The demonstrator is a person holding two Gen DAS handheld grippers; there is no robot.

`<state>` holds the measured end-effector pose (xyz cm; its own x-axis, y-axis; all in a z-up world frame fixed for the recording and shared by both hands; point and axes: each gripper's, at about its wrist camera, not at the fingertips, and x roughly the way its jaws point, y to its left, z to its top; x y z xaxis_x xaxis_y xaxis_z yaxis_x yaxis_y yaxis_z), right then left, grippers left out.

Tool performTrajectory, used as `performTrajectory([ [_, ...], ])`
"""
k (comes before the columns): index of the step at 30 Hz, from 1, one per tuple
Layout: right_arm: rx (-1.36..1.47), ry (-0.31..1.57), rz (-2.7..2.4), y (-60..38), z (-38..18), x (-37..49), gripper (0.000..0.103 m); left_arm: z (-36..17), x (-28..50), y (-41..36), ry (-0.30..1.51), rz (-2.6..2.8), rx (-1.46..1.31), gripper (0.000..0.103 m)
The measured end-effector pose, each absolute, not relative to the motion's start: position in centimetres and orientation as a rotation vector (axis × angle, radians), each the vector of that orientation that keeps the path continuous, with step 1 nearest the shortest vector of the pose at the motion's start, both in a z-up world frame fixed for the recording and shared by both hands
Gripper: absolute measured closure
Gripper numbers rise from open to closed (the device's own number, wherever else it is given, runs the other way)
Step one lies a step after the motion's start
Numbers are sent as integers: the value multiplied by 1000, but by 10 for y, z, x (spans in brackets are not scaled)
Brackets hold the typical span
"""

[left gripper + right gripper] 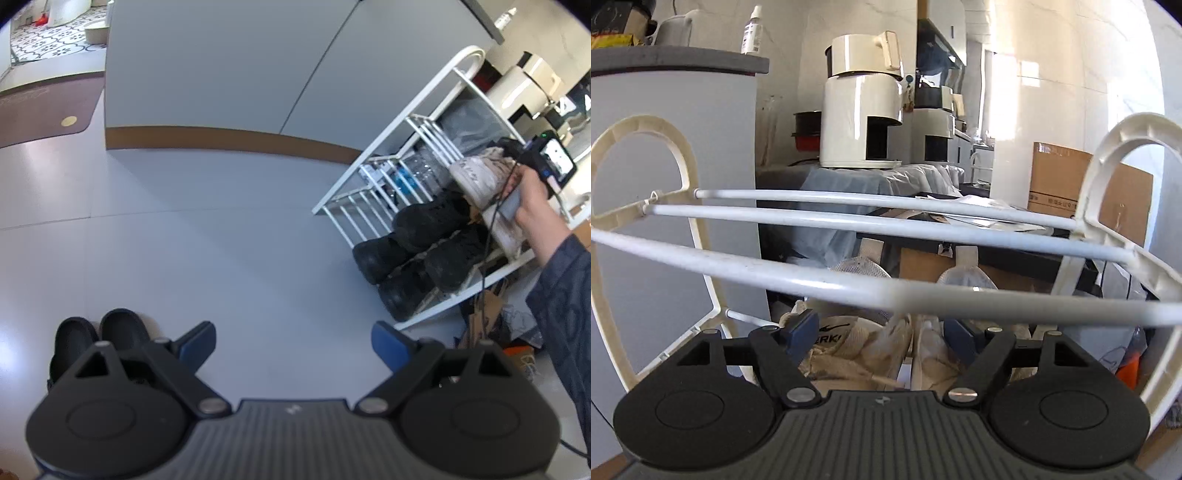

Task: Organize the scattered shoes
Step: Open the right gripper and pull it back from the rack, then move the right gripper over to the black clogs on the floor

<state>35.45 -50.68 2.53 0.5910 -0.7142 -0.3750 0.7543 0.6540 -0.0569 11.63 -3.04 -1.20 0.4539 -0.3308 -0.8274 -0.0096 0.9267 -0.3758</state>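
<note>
Gaping wide, right hand-held gripper point(879, 338) astride beige shoes point(857, 350) on rack point(849, 288), gripping nothing.

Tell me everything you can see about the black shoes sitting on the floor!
The black shoes are a pair, side by side and close together, on the pale grey floor. They show only in the left wrist view, at its lower left. Their rounded toes look smooth and matte, perhaps rubber or foam. The left gripper hides their back parts, so the heels cannot be seen. Its jaws stand open beside the pair with nothing between them, and nothing is seen gripping the shoes. They sit well apart from the white shoe rack.
</note>
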Motion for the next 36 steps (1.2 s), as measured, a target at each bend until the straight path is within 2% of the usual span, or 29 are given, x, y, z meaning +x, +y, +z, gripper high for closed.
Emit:
performTrajectory([
  [14, 178, 497, -764, -466, 57, 291, 24, -20, 101, -21, 1148, -126, -292, 11],
  [26, 132, 415, -681, -403, 102, 181, 23, -23, 80, -12, 1170, -90, -262, 11],
  [36, 132, 408, -517, -364, 118, 101, 19, -25, 66, -7, 1187, -60, -234, 11],
])
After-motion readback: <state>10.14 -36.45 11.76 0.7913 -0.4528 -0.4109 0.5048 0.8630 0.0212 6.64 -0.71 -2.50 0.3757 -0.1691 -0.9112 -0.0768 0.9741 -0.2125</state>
